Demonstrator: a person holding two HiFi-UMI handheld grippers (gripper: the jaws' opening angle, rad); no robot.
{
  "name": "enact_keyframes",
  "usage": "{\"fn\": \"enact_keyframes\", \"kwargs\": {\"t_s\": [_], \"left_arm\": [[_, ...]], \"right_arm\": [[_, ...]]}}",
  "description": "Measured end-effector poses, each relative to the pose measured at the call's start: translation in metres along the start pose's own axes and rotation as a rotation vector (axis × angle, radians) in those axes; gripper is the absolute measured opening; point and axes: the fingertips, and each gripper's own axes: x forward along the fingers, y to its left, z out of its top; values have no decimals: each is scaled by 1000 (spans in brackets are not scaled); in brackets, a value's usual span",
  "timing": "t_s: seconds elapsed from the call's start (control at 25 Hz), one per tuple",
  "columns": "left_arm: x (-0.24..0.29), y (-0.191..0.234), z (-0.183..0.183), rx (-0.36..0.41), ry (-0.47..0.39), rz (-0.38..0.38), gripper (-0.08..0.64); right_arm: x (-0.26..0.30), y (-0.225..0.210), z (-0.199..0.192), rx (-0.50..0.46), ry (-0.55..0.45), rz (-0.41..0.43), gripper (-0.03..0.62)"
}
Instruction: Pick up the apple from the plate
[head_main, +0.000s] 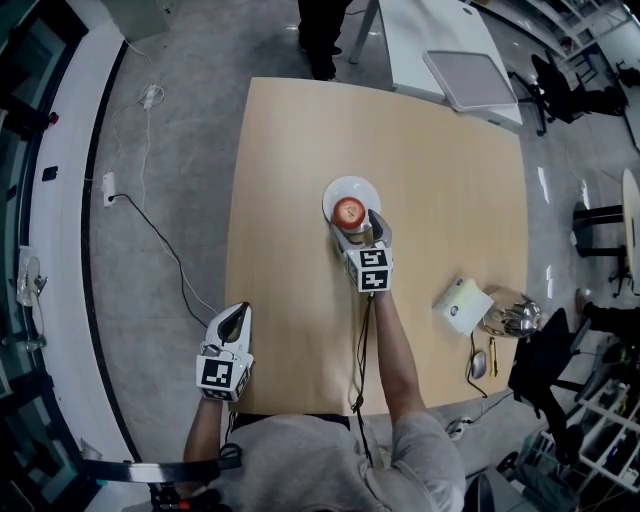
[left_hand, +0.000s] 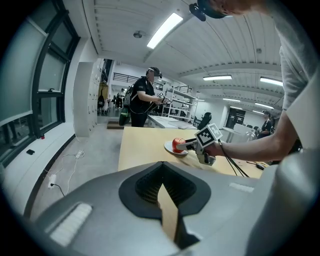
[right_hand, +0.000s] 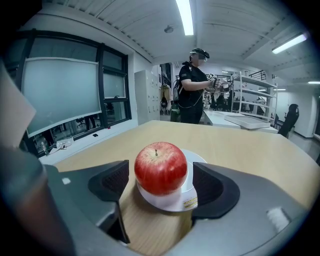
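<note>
Apple (right_hand: 160, 167), red with its stem up, resting on a small white plate (right_hand: 166, 202) near the middle of a light wooden table (head_main: 440, 170). The right gripper (head_main: 357, 224) reaches over the table to the near side of the plate with its jaws spread wide. The apple sits between the two dark pads (right_hand: 107, 182), and the right gripper view shows a clear gap on each side, so neither pad touches the fruit. The plate's near rim also lies between the jaws. The left gripper (head_main: 243, 310) is held at the table's near left edge, well apart from the plate. Its jaws are drawn together to a point with nothing between them. In its own view they are aimed across the tabletop toward the apple. A white box (head_main: 461, 304) and a computer mouse (head_main: 479, 364) lie near the table's right edge. A person (right_hand: 192, 85) in dark clothing stands beyond the far side of the table.
</note>
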Motion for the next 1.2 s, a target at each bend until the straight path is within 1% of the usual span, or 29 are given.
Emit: {"fn": "enact_keyframes", "kwargs": {"t_s": [0.44,0.48,0.52,1.2], "left_arm": [[3,5,-8,-16,19,21,20],[3,5,-8,-16,19,21,20],[3,4,-8,-16,18,21,20],[1,5,-8,-13,17,26,20]], "right_arm": [[11,-1,-5,-12,15,7,398],[11,-1,-5,-17,14,5,377],[11,-2,-5,-20,13,4,374],[12,-3,-5,-10,8,-9,371]]}}
